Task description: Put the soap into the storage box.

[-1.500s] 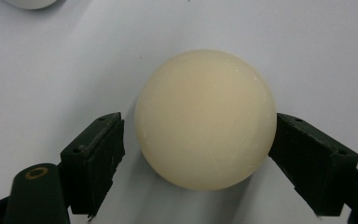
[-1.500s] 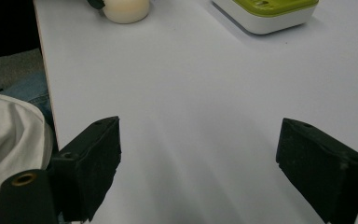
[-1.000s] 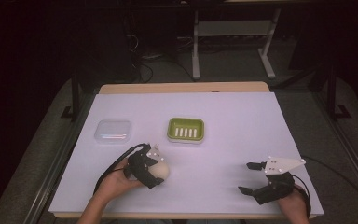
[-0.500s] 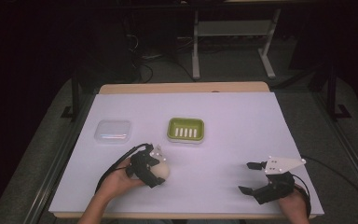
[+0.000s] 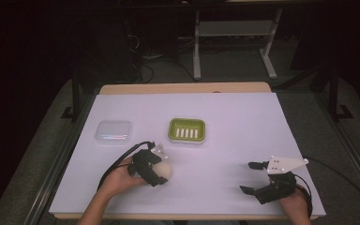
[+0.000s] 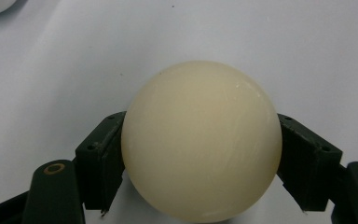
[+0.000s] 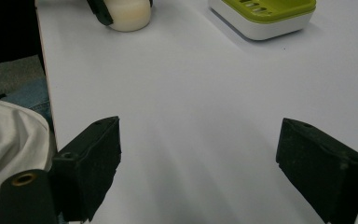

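Two black jaws of the left gripper [image 5: 161,169] are clamping the cream soap ball [image 6: 200,140] at its widest girth, lower left of the high view. It is looking smooth, hard and slippery, so squeezing off-centre is risking a slip. Lower right, the right gripper [image 5: 254,178] is hanging spread and empty.

A white-covered tabletop [image 5: 243,126] carries a clear lidded box [image 5: 114,131] toward its left edge, a green soap dish [image 5: 186,131] mid-table, and a cream ball [image 5: 163,169] near the front edge.
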Demonstrator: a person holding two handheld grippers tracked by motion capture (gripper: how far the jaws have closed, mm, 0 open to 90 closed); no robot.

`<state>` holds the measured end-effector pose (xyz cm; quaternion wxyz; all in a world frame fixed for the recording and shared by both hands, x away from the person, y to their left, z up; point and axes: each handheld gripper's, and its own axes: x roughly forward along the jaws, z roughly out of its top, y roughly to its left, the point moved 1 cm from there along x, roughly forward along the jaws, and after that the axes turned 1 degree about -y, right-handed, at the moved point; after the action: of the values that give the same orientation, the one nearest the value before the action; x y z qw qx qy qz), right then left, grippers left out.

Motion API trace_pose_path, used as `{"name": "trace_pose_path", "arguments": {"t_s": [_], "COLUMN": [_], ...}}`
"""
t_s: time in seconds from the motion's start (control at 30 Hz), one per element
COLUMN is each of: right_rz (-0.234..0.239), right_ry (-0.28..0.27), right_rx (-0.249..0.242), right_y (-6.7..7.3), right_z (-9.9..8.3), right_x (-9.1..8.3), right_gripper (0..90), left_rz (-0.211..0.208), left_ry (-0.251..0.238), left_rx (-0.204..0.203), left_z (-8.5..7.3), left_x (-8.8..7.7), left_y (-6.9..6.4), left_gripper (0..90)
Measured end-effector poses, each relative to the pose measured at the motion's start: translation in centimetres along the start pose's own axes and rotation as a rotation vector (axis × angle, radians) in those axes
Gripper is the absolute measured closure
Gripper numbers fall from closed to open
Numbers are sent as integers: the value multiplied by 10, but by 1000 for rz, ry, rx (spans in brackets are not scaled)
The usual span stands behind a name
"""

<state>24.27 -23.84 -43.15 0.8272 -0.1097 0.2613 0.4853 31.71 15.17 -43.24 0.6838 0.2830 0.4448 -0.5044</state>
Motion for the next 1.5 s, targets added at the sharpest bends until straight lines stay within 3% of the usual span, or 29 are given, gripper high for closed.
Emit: {"name": "trace_pose_path", "arguments": {"t_s": [0.17, 0.53, 1.5], "right_rz": [-1, -5, 3], "right_ry": [-5, -9, 3], "right_rx": [6, 20, 20], "right_y": [-2, -6, -10], "right_z": [-1, -2, -2], "right_x": [0, -2, 1], "right_gripper": [131, 131, 131], "left_rz": [0, -43, -59], "left_ry": [8, -31, -53], "left_rx": [12, 8, 8], "left_z": [6, 21, 51], "left_x": [-2, -8, -21], "left_y": [3, 16, 43], "left_gripper": [248, 248, 248]}}
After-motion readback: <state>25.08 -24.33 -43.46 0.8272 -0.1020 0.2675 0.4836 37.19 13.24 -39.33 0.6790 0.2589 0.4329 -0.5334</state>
